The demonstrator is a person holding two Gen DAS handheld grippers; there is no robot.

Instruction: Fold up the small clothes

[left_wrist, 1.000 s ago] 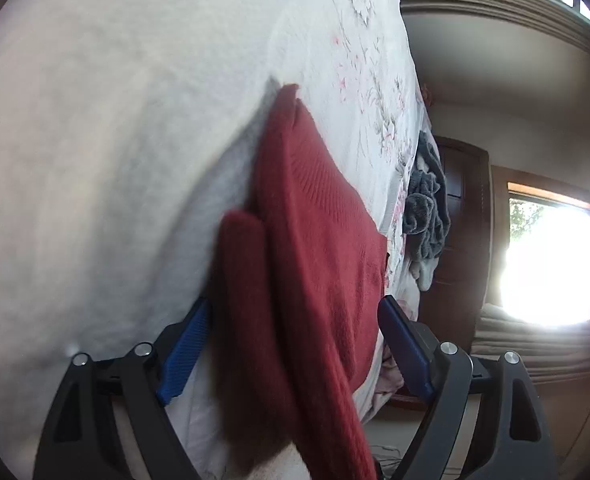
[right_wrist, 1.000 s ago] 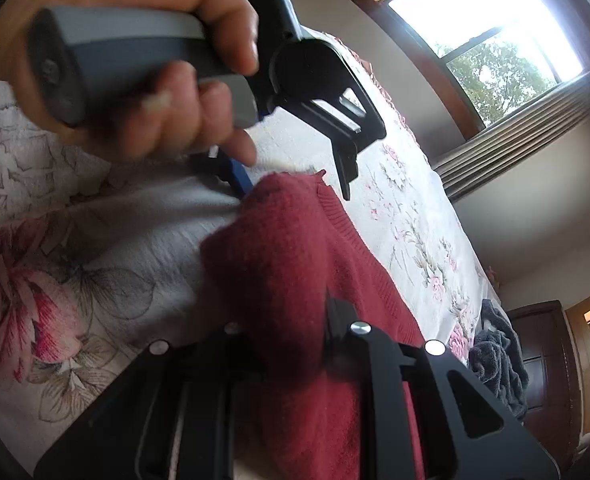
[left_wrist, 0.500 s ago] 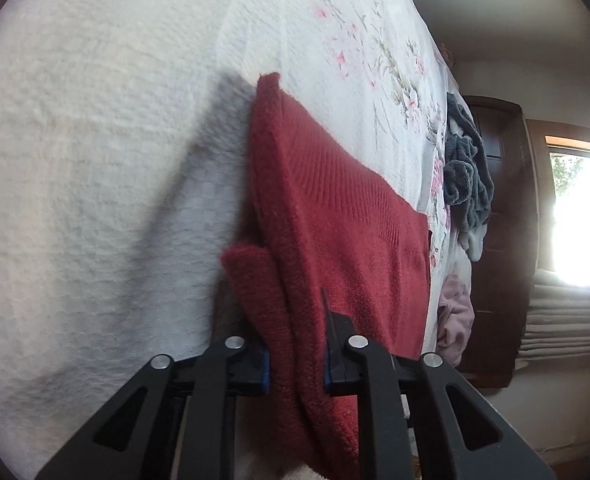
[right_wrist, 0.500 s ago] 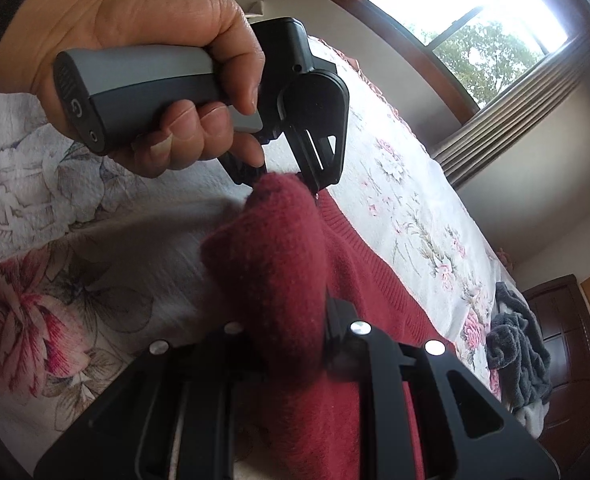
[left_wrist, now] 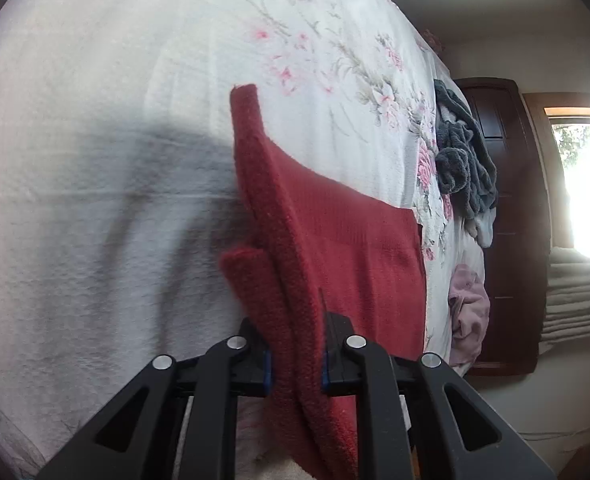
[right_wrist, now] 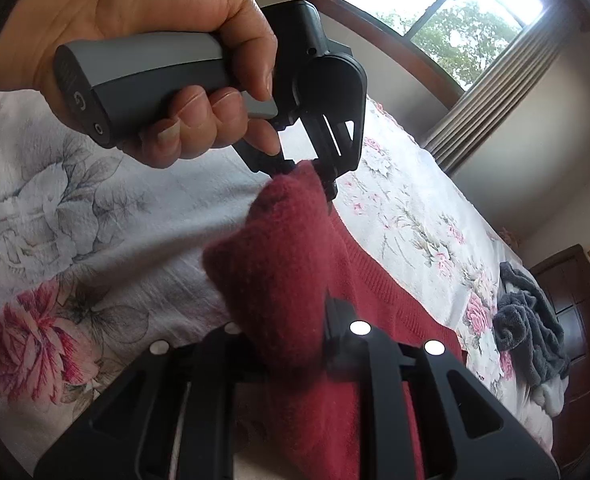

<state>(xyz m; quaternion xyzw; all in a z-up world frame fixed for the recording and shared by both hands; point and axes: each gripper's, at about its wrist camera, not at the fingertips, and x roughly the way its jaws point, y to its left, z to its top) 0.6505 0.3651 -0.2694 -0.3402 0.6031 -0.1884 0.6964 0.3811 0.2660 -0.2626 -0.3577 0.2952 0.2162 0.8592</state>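
Left gripper [left_wrist: 296, 354] clamped on a doubled edge of the red sweater [left_wrist: 347, 240]. Right gripper [right_wrist: 291, 344] pinches another bunched fold of the same sweater [right_wrist: 295, 264]. Sweater lies partly lifted on the floral bedspread [left_wrist: 115, 100]. A hand [right_wrist: 143, 32] grips the left tool's handle. Grey clothes [left_wrist: 463, 160] heaped near the bed's far edge.
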